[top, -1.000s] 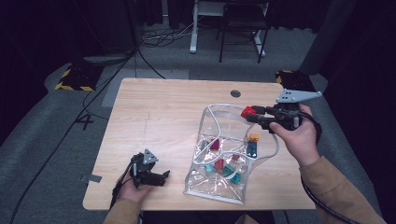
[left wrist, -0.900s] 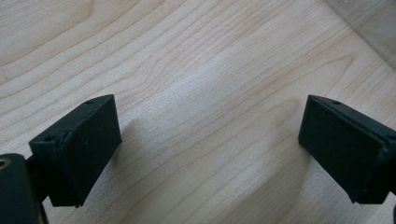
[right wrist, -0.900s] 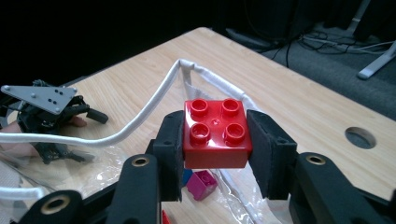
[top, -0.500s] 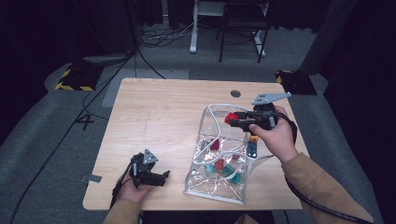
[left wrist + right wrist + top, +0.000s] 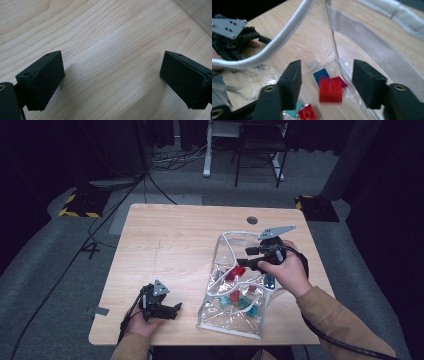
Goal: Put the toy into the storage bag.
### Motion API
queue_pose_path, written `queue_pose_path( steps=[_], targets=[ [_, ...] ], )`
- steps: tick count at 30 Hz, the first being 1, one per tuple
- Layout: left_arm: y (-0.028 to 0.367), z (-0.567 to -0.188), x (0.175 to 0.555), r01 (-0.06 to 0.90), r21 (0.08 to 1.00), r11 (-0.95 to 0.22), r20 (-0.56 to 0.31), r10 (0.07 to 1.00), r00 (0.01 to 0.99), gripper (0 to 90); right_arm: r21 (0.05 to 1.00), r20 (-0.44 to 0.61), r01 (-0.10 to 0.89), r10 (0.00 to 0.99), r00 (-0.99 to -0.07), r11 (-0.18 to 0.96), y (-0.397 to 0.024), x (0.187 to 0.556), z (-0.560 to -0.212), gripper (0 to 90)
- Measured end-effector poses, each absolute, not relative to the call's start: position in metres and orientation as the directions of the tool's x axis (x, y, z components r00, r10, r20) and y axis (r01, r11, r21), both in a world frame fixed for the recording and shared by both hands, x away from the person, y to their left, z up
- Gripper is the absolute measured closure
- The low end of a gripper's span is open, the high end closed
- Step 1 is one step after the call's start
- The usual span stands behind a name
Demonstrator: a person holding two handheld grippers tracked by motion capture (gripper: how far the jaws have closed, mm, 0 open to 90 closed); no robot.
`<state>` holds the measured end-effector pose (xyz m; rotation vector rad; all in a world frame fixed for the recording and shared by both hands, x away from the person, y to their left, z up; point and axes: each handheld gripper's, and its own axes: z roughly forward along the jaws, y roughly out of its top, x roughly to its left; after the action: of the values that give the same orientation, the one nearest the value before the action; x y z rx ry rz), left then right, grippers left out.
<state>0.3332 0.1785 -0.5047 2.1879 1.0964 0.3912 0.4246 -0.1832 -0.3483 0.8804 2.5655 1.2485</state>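
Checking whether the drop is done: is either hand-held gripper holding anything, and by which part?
Nothing is held. The right hand-held gripper has just opened inside the clear bag; the red brick is loose between its jaws. The left hand-held gripper is open.

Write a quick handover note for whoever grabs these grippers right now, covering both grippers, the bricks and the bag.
Right gripper: inside the mouth of the clear bag, jaws just opened; a red brick, blurred, sits between them, apart from both pads.
Left gripper: open, nothing in it, resting near the table's front edge.
Done: several bricks, red, blue and teal, lie in the bag.
Left: draw the right gripper out; no loose bricks are visible on the table.
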Motion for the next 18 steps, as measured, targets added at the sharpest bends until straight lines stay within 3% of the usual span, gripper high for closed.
queue_pose_path(
  steps=[18],
  targets=[
    [0.179, -0.505, 0.333, 0.601, 0.668, -0.439, -0.023, 0.795, 0.606, 5.7, 0.884, 0.030, 0.312, 0.625, -0.780, 0.348, -0.246, 0.392, -0.288, 31.7]
  ],
)
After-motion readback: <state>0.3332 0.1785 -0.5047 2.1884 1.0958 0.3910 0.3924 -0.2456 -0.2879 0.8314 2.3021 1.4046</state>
